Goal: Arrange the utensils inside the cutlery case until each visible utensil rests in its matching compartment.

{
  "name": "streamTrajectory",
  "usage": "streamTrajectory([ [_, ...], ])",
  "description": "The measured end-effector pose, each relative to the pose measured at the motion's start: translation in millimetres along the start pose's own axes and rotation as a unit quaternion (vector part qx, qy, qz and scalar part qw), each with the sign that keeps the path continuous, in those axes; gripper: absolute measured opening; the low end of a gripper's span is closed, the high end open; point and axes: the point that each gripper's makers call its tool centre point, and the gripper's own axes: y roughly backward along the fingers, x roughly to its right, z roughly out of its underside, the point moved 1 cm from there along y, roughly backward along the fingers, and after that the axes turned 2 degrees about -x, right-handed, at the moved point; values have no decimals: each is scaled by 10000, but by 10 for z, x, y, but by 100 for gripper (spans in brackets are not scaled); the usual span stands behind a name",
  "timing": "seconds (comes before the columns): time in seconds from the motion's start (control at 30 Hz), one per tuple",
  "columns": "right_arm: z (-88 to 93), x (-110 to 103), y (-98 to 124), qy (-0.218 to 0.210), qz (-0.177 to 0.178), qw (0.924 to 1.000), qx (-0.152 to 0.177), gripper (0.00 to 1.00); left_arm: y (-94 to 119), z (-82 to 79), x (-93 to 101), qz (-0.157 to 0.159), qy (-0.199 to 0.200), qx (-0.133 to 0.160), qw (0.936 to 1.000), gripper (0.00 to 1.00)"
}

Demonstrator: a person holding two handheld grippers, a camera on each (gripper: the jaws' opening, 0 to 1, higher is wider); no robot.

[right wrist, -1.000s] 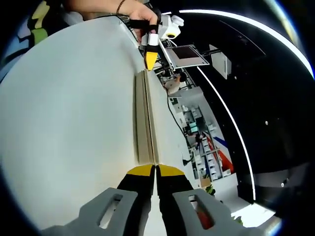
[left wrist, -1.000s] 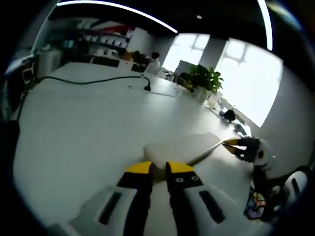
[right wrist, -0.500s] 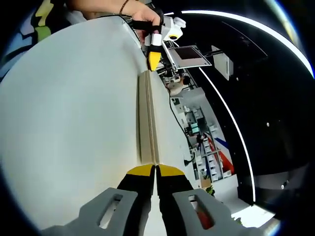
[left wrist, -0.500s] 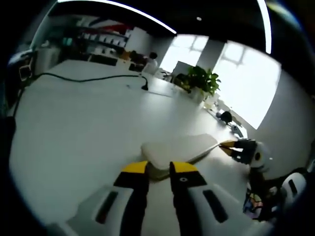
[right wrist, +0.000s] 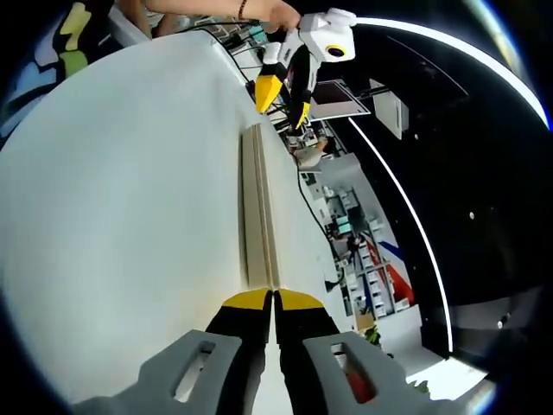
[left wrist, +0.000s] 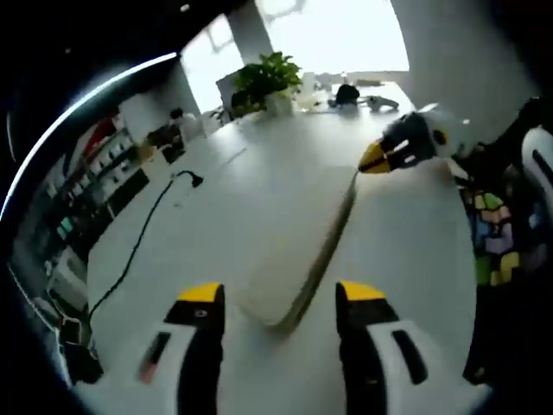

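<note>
The cutlery case [left wrist: 302, 233] is a flat beige box lying closed on the white table [left wrist: 415, 259]; no utensils show. My left gripper [left wrist: 279, 298] is open, its yellow-tipped jaws spread wide on either side of the case's near end and not touching it. At the far end, my right gripper [left wrist: 384, 156] meets the case's corner. In the right gripper view the case [right wrist: 259, 207] runs edge-on, its seam leading straight into my right gripper [right wrist: 272, 301], whose jaws are shut on its edge. The left gripper [right wrist: 285, 82], held by a hand, hovers over the far end.
A black cable [left wrist: 138, 251] trails across the table to the left of the case. A potted plant [left wrist: 263, 78] and small items stand at the table's far edge. A person's patterned sleeve [left wrist: 488, 233] is at the right. Shelves [right wrist: 363, 259] line the room behind.
My left gripper has opened from nearly shut to wide and pulled up off the case's end, swinging its view. The right gripper has kept still on the case.
</note>
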Motion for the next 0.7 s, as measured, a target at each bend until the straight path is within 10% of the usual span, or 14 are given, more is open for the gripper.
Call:
streamTrajectory([
  [0.27,17,-21,-23,-67,-61,10000,19,1,-225,247,-117,653,-609,-1176,9890,63],
  [0.7,27,-19,-23,-206,-79,9997,52,1,-387,429,-193,754,-627,-1430,9849,43],
])
